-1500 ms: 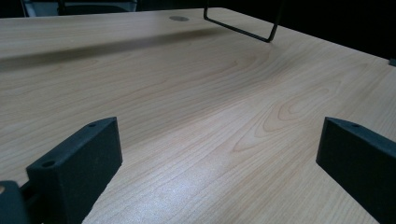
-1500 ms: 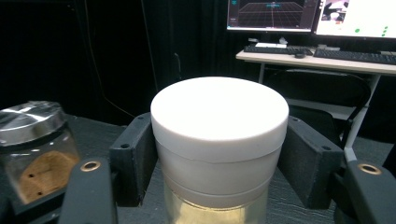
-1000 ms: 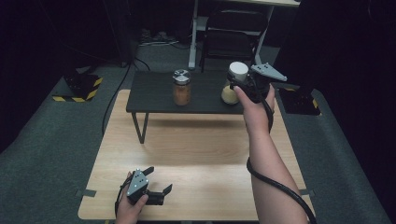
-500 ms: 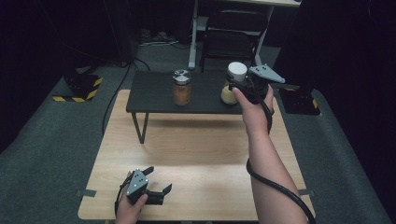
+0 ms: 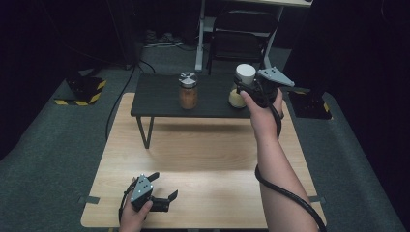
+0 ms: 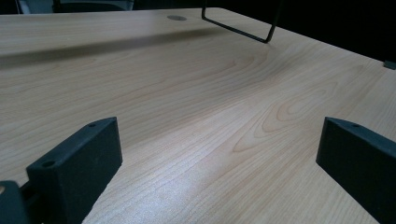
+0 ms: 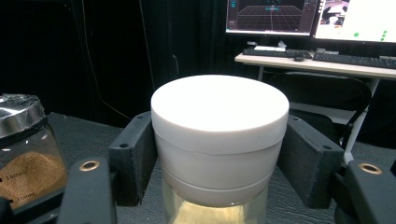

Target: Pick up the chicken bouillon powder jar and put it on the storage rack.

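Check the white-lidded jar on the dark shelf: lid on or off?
On. The white lid sits square on the jar, no gap showing, with the right gripper shut on it. The jar stands upright on the dark shelf.

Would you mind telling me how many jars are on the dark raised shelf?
2: a foil-capped jar of brown powder mid-shelf, and a white-lidded jar toward its right, gripped at the lid by the right gripper.

The high view looks forward and down over my desk point(image 5: 203, 159) from well above. The camera on my left tool point(image 5: 153, 189) skims low across the same wood point(image 6: 196, 93). My right tool's camera sits close against the white-lidded jar point(image 7: 219, 135), also seen from above point(image 5: 244, 77).
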A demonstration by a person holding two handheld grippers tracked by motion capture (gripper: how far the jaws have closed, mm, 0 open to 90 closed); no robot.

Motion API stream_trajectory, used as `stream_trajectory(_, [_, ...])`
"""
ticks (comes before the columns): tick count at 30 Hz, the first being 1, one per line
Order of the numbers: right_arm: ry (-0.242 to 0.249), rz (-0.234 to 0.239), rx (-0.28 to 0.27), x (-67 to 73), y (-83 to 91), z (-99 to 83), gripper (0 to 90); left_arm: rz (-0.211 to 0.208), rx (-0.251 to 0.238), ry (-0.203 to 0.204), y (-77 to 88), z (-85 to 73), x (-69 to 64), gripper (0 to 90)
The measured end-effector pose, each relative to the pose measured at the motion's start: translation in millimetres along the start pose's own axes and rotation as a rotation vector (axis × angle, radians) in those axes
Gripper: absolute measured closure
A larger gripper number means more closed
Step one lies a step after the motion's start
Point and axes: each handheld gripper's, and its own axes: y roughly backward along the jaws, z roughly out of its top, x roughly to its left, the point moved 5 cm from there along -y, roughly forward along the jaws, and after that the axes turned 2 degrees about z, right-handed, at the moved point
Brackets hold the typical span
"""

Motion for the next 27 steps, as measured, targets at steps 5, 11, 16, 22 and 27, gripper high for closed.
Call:
stream_trajectory(5, [-0.006,0.004,-0.002,-1.3,-0.3,-0.6,33.4,-0.001,-0.001,0.003,0.2,-0.2,0.4,0.5])
stream_trajectory(11, [-0.035,0.009,0.015,-3.7,-0.8,1.1,27.5,-0.003,-0.004,0.003,0.4,-0.5,0.6,0.5])
stream_trajectory(16, [-0.053,0.014,0.015,-5.7,0.1,0.0,16.0,-0.003,-0.005,0.003,0.5,-0.6,0.6,0.5])
stream_trajectory(22, [-0.047,0.009,0.003,-3.6,4.2,-2.1,1.8,-0.003,-0.003,-0.006,0.5,-0.4,0.0,0.5])
stream_trajectory(27, [-0.044,0.036,-0.018,-3.7,10.3,-4.2,0.1,-0.003,-0.001,-0.008,0.2,-0.1,-0.1,0.5])
